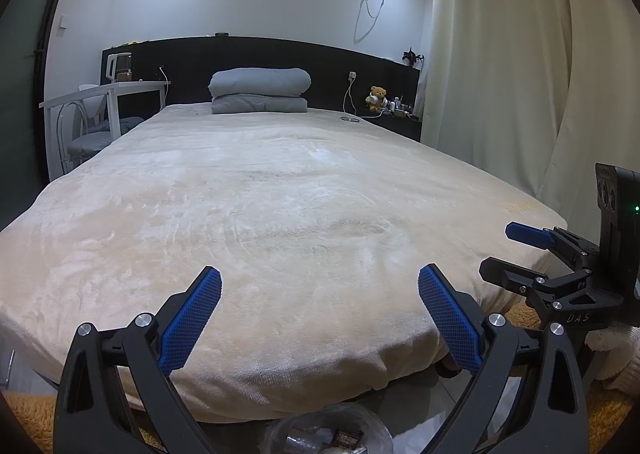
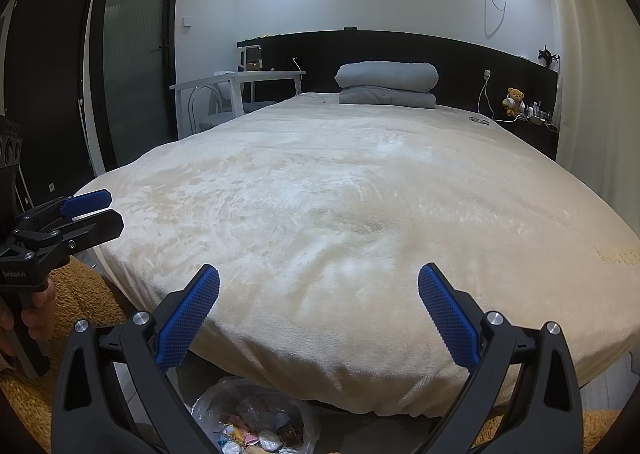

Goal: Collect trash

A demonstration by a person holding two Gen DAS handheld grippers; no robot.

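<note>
**Both grippers hovering open at the foot of the bed**

Hovering side by side at the near edge of a wide bed covered in a cream plush blanket (image 1: 280, 194), both hand-held tools are pointing toward the far black headboard (image 1: 260, 54). The left gripper (image 1: 320, 318) is standing released, its blue textured pads spread wide and grasping nothing; a hand (image 2: 34, 314) is gripping its handle at the left edge of the right wrist view. The right gripper (image 2: 319, 316) is likewise splayed apart and empty. A clear plastic bag of mixed wrappers and scraps (image 2: 256, 422) is sitting on the floor just below the near edge of the bed, beneath the grippers. Far away, a folded grey quilt (image 1: 260, 90) is lying against the headboard, and a small brown teddy bear (image 1: 377, 97) is sitting on the far right.
</note>
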